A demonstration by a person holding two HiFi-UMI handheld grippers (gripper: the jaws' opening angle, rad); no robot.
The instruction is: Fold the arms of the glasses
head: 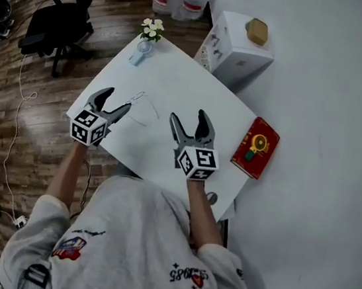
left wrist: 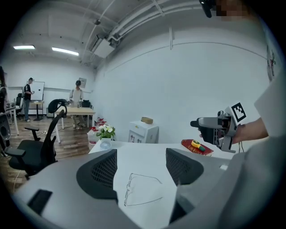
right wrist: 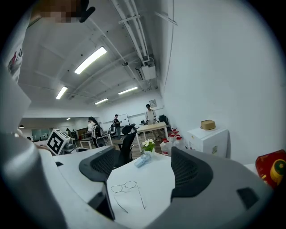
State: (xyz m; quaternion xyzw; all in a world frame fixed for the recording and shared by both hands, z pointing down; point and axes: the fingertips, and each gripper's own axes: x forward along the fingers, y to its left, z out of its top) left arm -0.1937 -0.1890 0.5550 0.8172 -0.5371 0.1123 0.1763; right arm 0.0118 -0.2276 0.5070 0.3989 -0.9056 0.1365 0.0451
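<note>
Thin wire-framed glasses (head: 140,103) lie on the white table (head: 196,86) with both arms spread out. My left gripper (head: 118,98) hovers at the table's left edge, just left of the glasses, its jaws apart with nothing between them. In the left gripper view the glasses (left wrist: 140,190) lie on the table ahead, between the jaws' line of sight. My right gripper (head: 189,115) stands open over the table to the right of the glasses, apart from them. The right gripper view shows the glasses (right wrist: 127,191) lenses-far, arms pointing toward me.
A red book (head: 255,147) with a yellow and green object on it lies at the table's right edge. A small flower vase (head: 151,31) and a pale blue fan (head: 140,52) stand at the far corner. A white cabinet (head: 238,48) stands beyond, an office chair (head: 61,23) to the left.
</note>
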